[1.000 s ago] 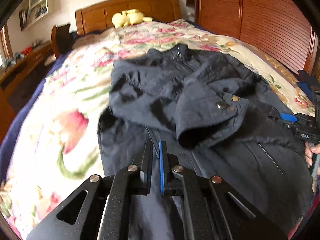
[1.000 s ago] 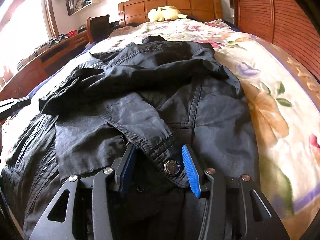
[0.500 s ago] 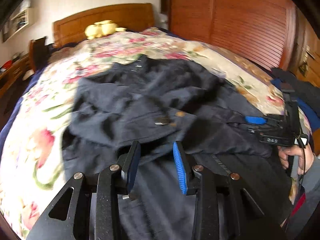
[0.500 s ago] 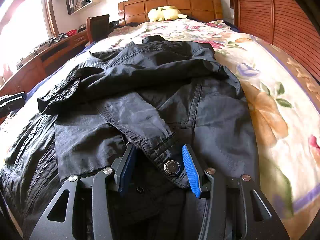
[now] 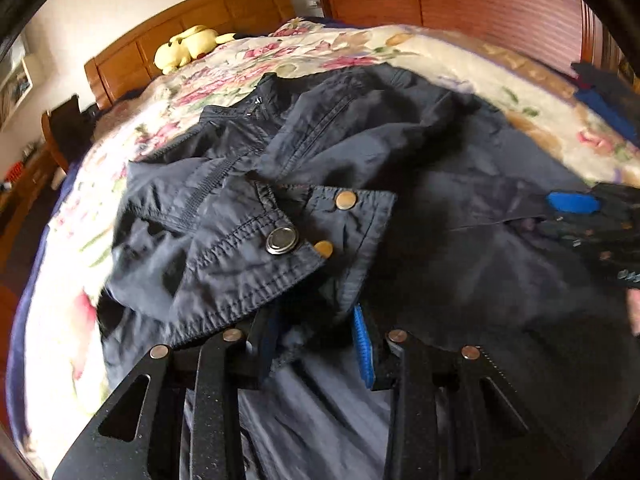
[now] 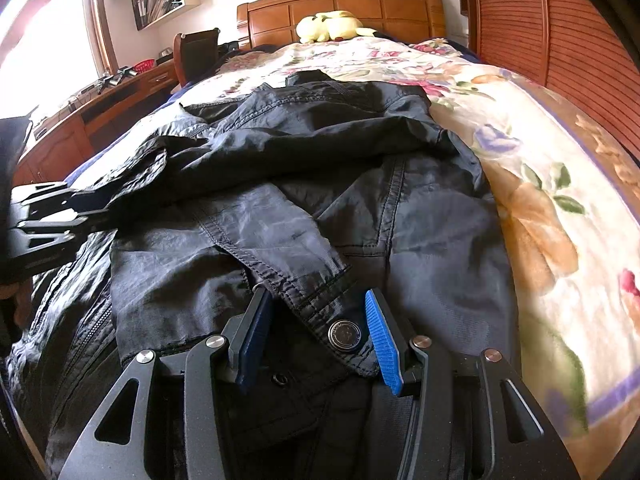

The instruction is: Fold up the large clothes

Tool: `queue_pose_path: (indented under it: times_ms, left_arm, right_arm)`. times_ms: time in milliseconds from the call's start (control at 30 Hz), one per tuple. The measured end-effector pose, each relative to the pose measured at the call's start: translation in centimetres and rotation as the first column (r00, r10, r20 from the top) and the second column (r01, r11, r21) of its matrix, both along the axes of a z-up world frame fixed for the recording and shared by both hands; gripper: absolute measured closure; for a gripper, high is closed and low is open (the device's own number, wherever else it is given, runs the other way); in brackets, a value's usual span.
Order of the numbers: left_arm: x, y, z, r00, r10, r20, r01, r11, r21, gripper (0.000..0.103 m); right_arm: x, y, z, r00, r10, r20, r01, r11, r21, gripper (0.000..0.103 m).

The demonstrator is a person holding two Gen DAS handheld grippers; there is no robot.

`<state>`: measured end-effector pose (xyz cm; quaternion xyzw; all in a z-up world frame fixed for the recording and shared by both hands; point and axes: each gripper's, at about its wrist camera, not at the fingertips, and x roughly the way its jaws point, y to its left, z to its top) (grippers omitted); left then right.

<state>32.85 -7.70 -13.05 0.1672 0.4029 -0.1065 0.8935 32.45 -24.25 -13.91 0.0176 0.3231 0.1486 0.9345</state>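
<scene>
While both sleeves of the dark navy zip-front jacket point(image 6: 320, 208) lie crossed on the floral bedspread point(image 6: 560, 184), the left gripper point(image 5: 316, 340), jaws just narrowed yet clear of the left cuff point(image 5: 256, 268), and the right gripper point(image 6: 316, 336), half-open astride the right cuff point(image 6: 332, 312), grip nothing, and body folds remain.

Dark navy crinkled-fabric jacket point(image 6: 304, 184) spread on a bed with a cream floral quilt point(image 6: 536, 168). Right gripper point(image 6: 316, 332), black with blue ribbed pads, jaws parted astride a stitched sleeve cuff point(image 6: 320, 300) bearing a round metal snap button point(image 6: 344, 335); pad contact not discernible. Left gripper point(image 6: 52, 216) at the jacket's left edge. Yellow plush toy point(image 6: 332, 24) by the wooden headboard point(image 6: 340, 4)
</scene>
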Motion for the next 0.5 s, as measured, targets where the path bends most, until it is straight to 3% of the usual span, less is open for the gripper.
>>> queue_pose_path:
  times_ms: [33, 67, 133, 367, 500]
  left_arm:
    - [0.1, 0.2, 0.0, 1.000, -0.005, 0.001, 0.005, 1.000, 0.008, 0.082]
    - [0.2, 0.5, 0.1, 1.000, -0.003, 0.004, 0.003, 1.000, 0.010, 0.093]
    - [0.3, 1.7, 0.9, 0.999, 0.021, 0.025, -0.021, 1.000, -0.019, 0.098]
    - [-1.8, 8.0, 5.6, 0.991, 0.106, 0.078, -0.083, 0.964, -0.253, 0.099]
    - [-4.3, 10.7, 6.2, 0.992, 0.113, 0.059, -0.089, 0.946, -0.311, 0.099]
  right_arm:
    - [0.0, 0.0, 0.0, 1.000, 0.000, 0.000, 0.000, 1.000, 0.000, 0.053]
    - [0.0, 0.0, 0.0, 1.000, 0.000, 0.000, 0.000, 1.000, 0.000, 0.053]
    - [0.0, 0.0, 0.0, 1.000, -0.001, 0.000, 0.001, 1.000, 0.000, 0.053]
    - [0.0, 0.0, 0.0, 1.000, 0.000, -0.001, 0.000, 1.000, 0.001, 0.052]
    - [0.0, 0.0, 0.0, 1.000, 0.001, -0.001, -0.001, 1.000, 0.000, 0.052]
